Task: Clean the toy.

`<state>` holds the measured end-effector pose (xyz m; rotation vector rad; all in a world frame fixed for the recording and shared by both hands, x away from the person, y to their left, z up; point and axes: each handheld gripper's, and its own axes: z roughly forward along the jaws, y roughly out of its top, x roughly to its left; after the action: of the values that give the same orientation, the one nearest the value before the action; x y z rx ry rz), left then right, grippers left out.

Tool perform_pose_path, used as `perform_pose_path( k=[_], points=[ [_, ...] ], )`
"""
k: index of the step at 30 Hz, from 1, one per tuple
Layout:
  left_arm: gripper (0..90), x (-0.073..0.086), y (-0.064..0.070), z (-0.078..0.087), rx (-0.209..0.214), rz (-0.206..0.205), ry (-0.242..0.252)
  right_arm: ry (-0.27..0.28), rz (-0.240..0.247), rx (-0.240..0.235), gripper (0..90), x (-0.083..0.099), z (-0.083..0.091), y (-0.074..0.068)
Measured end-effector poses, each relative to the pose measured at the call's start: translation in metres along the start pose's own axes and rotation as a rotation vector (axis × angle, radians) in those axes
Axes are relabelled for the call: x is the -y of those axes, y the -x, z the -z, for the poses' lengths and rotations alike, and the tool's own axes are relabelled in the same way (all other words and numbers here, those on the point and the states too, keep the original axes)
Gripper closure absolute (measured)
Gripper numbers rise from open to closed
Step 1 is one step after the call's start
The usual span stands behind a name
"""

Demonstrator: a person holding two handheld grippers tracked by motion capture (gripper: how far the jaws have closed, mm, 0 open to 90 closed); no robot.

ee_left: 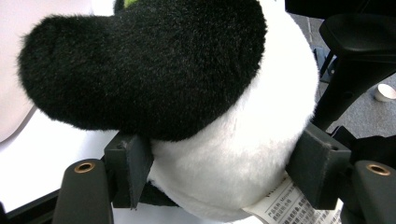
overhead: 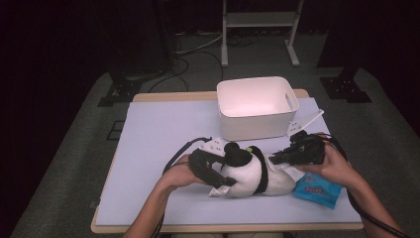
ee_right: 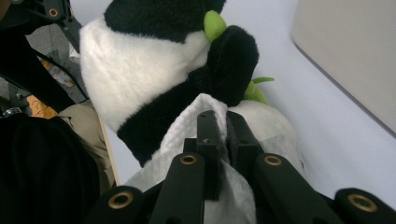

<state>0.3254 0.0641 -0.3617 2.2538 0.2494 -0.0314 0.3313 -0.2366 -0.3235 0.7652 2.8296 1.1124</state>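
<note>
From above, a black-and-white plush panda [overhead: 245,171] is lying on the pale blue table cover [overhead: 158,144], just in front of a white plastic bin [overhead: 257,106]. The left gripper [overhead: 218,171] is pressing against the plush's head end, while the right gripper [overhead: 277,158] is meeting the toy from the other side. A blue packet [overhead: 317,191] is lying just beside the person's right hand [overhead: 329,166], near the front edge of the table.

In the left gripper view, the 2 jaws are squeezing the plush panda [ee_left: 210,140] between them, 1 pad [ee_left: 128,165] pushing into the white fur on each side. A printed label [ee_left: 292,203] is sticking out beneath the toy.

In the right gripper view, the jaws are sitting nearly together, pinching a fold of white towel-like cloth [ee_right: 187,126] that is lying against the plush panda [ee_right: 140,79]. A small green piece [ee_right: 214,24] is showing beside its black paw, and the bin's wall [ee_right: 355,60] is standing off to the side.
</note>
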Motion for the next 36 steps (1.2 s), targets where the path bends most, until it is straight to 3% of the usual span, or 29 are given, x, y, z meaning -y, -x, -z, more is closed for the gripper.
perform_pose_path(
  k=[6,13,20,26,36],
  points=[
    [30.2,0.005,-0.002,0.012,-0.007,0.007,0.007,-0.02,0.033,0.0,84.9,-0.016,-0.006,-0.007],
    [30.5,0.005,-0.003,0.022,-0.034,-0.014,-0.005,-0.078,0.11,-0.004,84.8,-0.045,-0.027,-0.02],
    [30.6,0.014,-0.007,0.034,-0.052,-0.003,0.004,-0.07,0.115,-0.021,84.7,-0.058,-0.035,-0.019],
    [30.5,0.02,-0.009,0.033,-0.046,0.012,0.016,-0.08,0.098,0.005,84.5,-0.047,-0.025,-0.014],
    [30.5,0.02,-0.008,0.03,-0.046,0.011,0.013,-0.056,0.019,0.029,84.5,-0.02,-0.007,0.001]
  ],
)
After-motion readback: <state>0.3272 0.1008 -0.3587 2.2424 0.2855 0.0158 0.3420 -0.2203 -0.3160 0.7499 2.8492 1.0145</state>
